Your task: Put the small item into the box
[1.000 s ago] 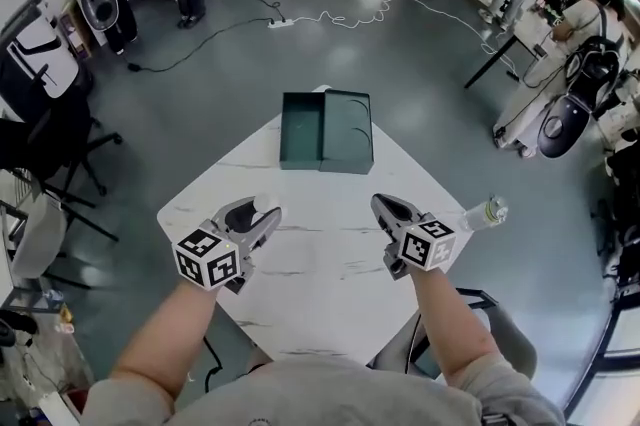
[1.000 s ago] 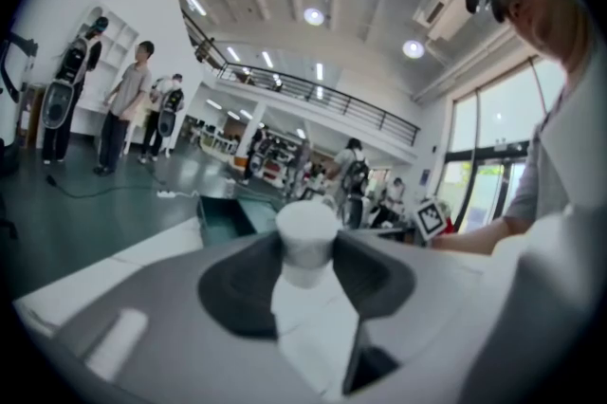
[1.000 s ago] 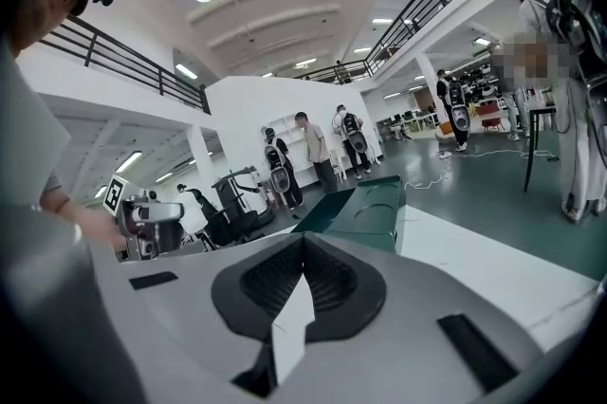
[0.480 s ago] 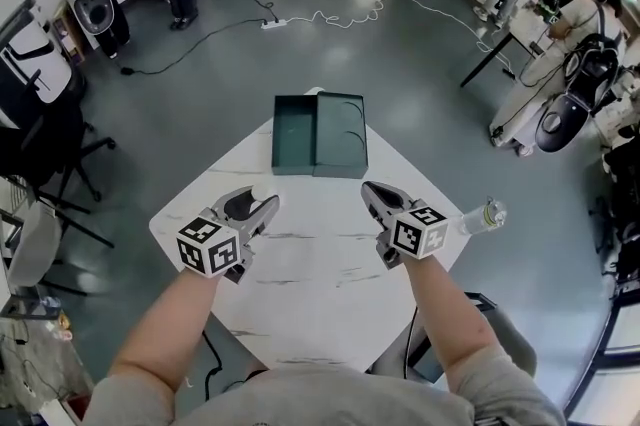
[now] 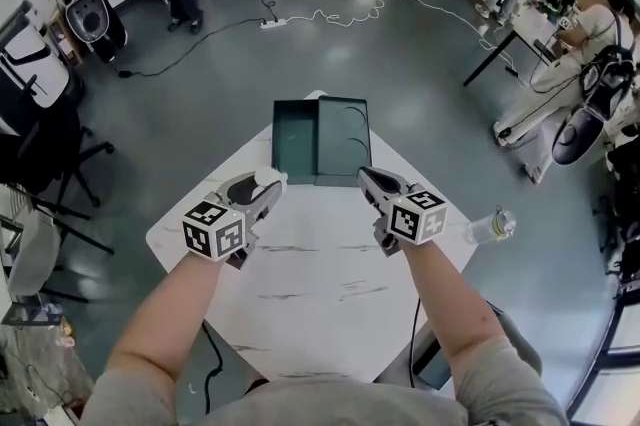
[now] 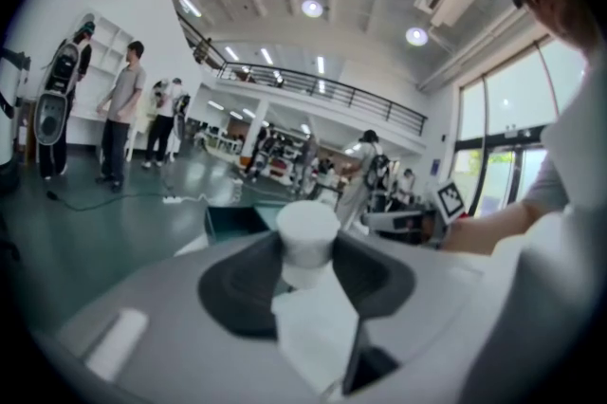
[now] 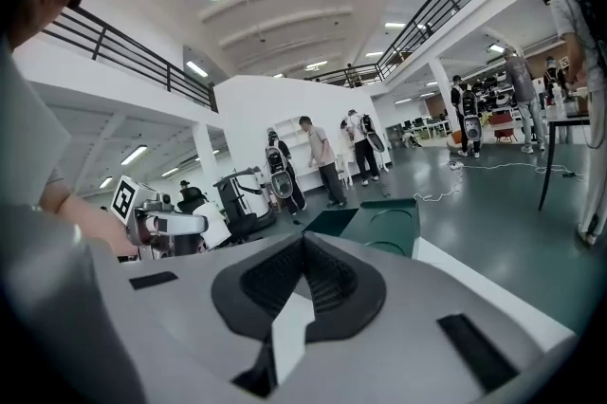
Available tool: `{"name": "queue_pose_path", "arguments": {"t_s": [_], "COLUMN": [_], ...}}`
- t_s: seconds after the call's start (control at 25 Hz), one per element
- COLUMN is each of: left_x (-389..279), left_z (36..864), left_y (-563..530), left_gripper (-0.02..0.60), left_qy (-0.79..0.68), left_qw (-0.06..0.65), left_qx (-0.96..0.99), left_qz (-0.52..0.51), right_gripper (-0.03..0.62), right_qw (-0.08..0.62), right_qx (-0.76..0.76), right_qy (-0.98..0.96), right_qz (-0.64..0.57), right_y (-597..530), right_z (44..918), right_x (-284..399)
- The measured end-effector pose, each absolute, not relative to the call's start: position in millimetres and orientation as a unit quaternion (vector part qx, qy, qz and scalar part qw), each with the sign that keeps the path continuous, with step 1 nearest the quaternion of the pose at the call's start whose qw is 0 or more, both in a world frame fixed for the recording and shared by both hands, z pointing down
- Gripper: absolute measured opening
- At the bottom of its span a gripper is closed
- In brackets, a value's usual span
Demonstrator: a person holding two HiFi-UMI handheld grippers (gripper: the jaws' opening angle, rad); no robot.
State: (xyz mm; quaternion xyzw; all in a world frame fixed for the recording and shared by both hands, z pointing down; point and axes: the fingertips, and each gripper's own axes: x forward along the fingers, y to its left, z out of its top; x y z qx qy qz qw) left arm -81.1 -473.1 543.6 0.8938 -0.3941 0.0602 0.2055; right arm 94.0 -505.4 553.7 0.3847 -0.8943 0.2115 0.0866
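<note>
A small white cylinder (image 6: 306, 239) sits between the jaws of my left gripper (image 6: 306, 271), which is shut on it. In the head view the left gripper (image 5: 266, 184) holds this white item (image 5: 270, 177) above the white table (image 5: 320, 289), just short of the box's near left corner. The dark green box (image 5: 322, 140) lies open at the table's far corner, tray on the left and lid on the right. My right gripper (image 5: 366, 178) hovers near the lid's front edge. Its jaws (image 7: 303, 241) are shut with nothing in them, and the box (image 7: 384, 224) lies just ahead.
A clear plastic bottle (image 5: 491, 226) lies at the table's right edge. Beyond the table are grey floor, a white cable (image 5: 335, 14), a black chair (image 5: 45, 149) at left, and people standing at the back and right.
Both grippers have moved forward across the table toward the green box. The left one still holds the white item; the right one stays shut.
</note>
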Motion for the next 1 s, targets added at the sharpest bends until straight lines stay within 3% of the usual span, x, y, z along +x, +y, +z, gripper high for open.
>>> {"name": "queue_pose_path", "arguments": {"t_s": [1.0], "left_x": [-55.9], "left_z": [614.6], "left_y": [-615.4], "left_gripper": [0.169], "left_qy": [-0.392], "left_qw": [0.161], "left_qx": [0.894], "left_qz": [0.147], "right_gripper": [0.009], "right_qw": [0.160], "right_qx": [0.336], "right_qy": [-0.919], "right_qz": [0.127], "right_y": [-622.9], "right_z": [582.4], "right_x": [40.2]}}
